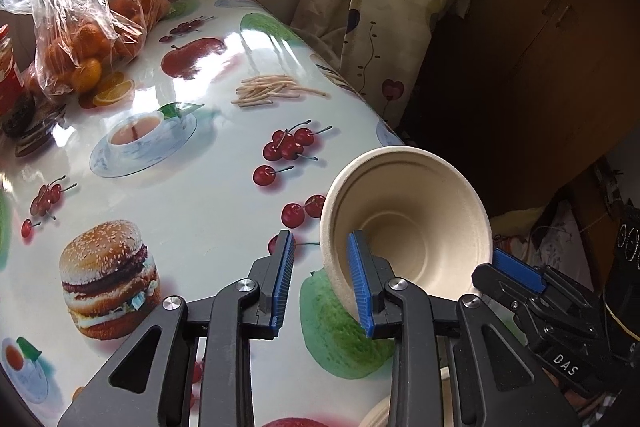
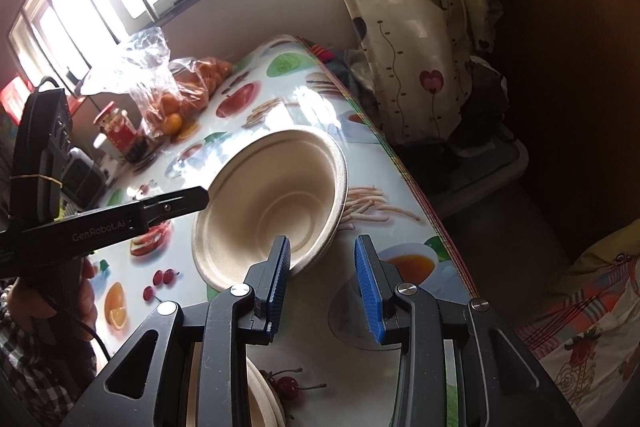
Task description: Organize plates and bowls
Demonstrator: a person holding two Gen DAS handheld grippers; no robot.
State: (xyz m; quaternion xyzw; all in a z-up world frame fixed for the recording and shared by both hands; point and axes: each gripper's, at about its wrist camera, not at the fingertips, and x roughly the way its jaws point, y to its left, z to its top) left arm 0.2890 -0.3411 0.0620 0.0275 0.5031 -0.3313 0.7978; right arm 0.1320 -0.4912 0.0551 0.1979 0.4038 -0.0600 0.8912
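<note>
A pale pulp bowl (image 1: 412, 219) (image 2: 272, 195) is tipped on its side over the fruit-print table (image 1: 192, 187), mouth toward the cameras. My left gripper (image 1: 322, 283) (image 2: 194, 201) straddles its left wall. The right finger is inside against the wall, and the left pad (image 1: 284, 283) stands apart from it, so the jaws are open. My right gripper (image 2: 324, 279) is open too, its left finger (image 2: 280, 275) overlapping the bowl's near rim and the other off it. One blue-padded finger (image 1: 516, 269) of it shows by the bowl's lower right. Whether the bowl touches the table I cannot tell.
Pale stacked plates (image 2: 260, 399) (image 1: 378, 415) lie under the grippers. A plastic bag of oranges (image 1: 80, 39) (image 2: 180, 95) and a red-lidded jar (image 2: 116, 131) stand at the far left. The table's right edge (image 2: 420, 203) drops off toward a curtain (image 1: 380, 7). A hand (image 2: 86, 299) holds the left gripper.
</note>
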